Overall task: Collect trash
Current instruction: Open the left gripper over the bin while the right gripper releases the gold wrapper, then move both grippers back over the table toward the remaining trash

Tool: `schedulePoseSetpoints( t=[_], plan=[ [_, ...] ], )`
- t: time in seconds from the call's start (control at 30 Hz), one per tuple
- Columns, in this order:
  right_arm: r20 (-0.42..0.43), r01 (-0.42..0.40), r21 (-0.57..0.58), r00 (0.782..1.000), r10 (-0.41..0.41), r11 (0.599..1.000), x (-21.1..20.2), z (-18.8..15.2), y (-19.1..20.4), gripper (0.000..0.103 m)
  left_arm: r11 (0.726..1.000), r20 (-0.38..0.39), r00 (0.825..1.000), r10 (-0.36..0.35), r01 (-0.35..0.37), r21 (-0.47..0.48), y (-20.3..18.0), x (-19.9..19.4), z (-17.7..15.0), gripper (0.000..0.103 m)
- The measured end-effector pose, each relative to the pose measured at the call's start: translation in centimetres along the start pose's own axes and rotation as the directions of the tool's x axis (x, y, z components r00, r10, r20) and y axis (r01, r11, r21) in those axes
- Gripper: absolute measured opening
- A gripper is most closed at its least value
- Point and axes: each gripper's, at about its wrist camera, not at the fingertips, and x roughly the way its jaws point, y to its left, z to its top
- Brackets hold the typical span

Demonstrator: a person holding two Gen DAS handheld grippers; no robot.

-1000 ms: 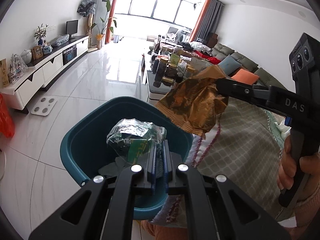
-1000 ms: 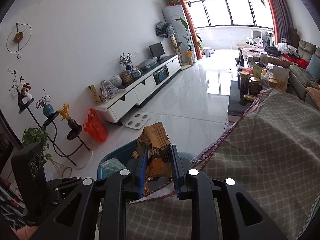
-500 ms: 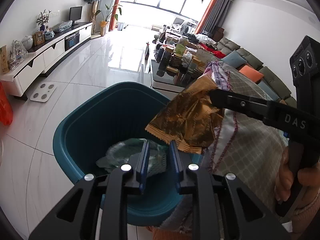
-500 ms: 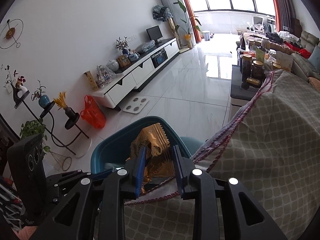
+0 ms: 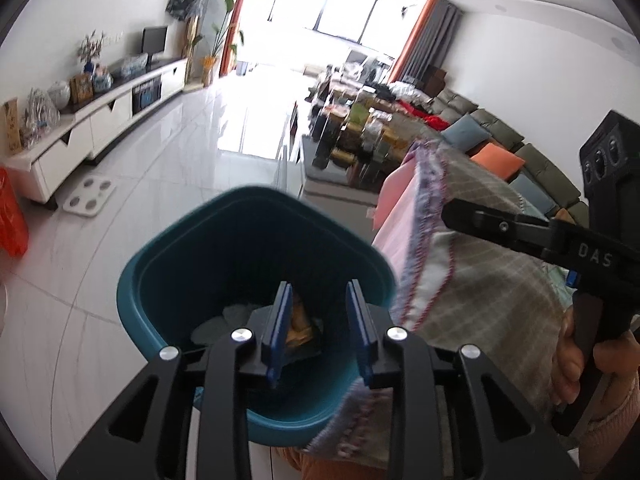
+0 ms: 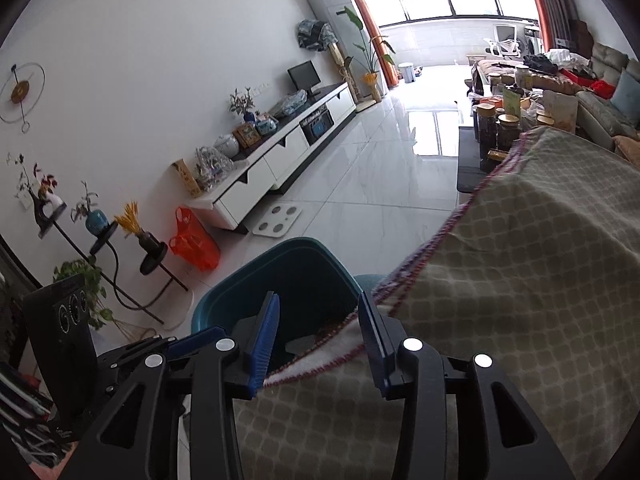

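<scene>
A teal trash bin (image 5: 192,264) stands on the floor against the draped table edge; it also shows in the right wrist view (image 6: 296,268). A golden wrapper (image 5: 300,322) lies inside it on crumpled pale trash (image 5: 236,314). My left gripper (image 5: 320,320) is open and empty just above the bin's mouth. My right gripper (image 6: 318,340) is open and empty over the bin's rim and the cloth edge; it appears at the right of the left wrist view (image 5: 452,212).
A checked tablecloth (image 6: 520,280) with red trim hangs beside the bin. A white TV cabinet (image 6: 280,160), a scale (image 6: 278,220), an orange bag (image 6: 194,246) and plant stands (image 6: 100,240) line the left wall. A cluttered coffee table (image 5: 352,140) and sofa (image 5: 500,148) lie ahead.
My left gripper let the green wrapper fall into the bin and opened. My right gripper opened and dropped the golden wrapper, which now lies in the bin.
</scene>
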Motion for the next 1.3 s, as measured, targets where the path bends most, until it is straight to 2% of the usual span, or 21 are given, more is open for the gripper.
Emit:
schedulePoseSetpoints(
  t=[0.2,0.4,0.6,0.7,0.8,0.93,1.07,1.13,1.23,1.3],
  plan=[
    [0.072,0.001,-0.001,0.997,-0.001,1.0,-4.3,-0.7,-0.9,0.045,0.996,0.069,0.996,-0.051,0.046,0.075,-3.0,-2.3,0.3,0.036],
    [0.16,0.059,0.003,0.985,-0.058,0.998,-9.5,-2.5,-2.4,0.046,0.973,0.067,0.982,-0.174,0.162,0.163,-7.9,-3.0,-0.5,0.037],
    [0.236,0.138,0.043,0.961,-0.145,0.989,-15.0,-4.8,-4.3,0.046,0.922,-0.01,0.953,-0.302,0.294,0.253,-13.8,-2.0,-2.5,0.037],
    [0.272,0.183,0.073,0.942,-0.196,0.98,-18.0,-6.1,-5.7,0.048,0.886,-0.059,0.932,-0.359,0.36,0.293,-16.7,-1.4,-3.5,0.037],
    [0.296,0.235,0.117,0.919,-0.26,0.965,-20.7,-7.8,-7.1,0.049,0.844,-0.111,0.906,-0.409,0.422,0.332,-19.6,-0.9,-4.6,0.037],
    [0.301,0.308,0.214,0.882,-0.363,0.927,-24.0,-10.3,-9.7,0.05,0.775,-0.193,0.86,-0.472,0.509,0.375,-23.2,-0.6,-6.5,0.038],
    [0.285,0.387,0.316,0.832,-0.476,0.866,-27.3,-13.2,-12.4,0.05,0.715,-0.265,0.82,-0.508,0.573,0.401,-26.3,-0.4,-8.3,0.043],
    [0.276,0.426,0.365,0.8,-0.533,0.828,-29.1,-14.6,-13.7,0.05,0.685,-0.298,0.8,-0.521,0.6,0.413,-27.8,-0.3,-9.1,0.046],
    [0.261,0.466,0.431,0.755,-0.602,0.772,-31.5,-16.7,-15.4,0.054,0.651,-0.332,0.782,-0.527,0.623,0.433,-29.8,-0.2,-10.1,0.051],
    [0.248,0.481,0.465,0.735,-0.631,0.743,-32.9,-17.8,-16.8,0.056,0.64,-0.345,0.78,-0.521,0.625,0.446,-30.8,0.1,-10.6,0.056]
  ],
)
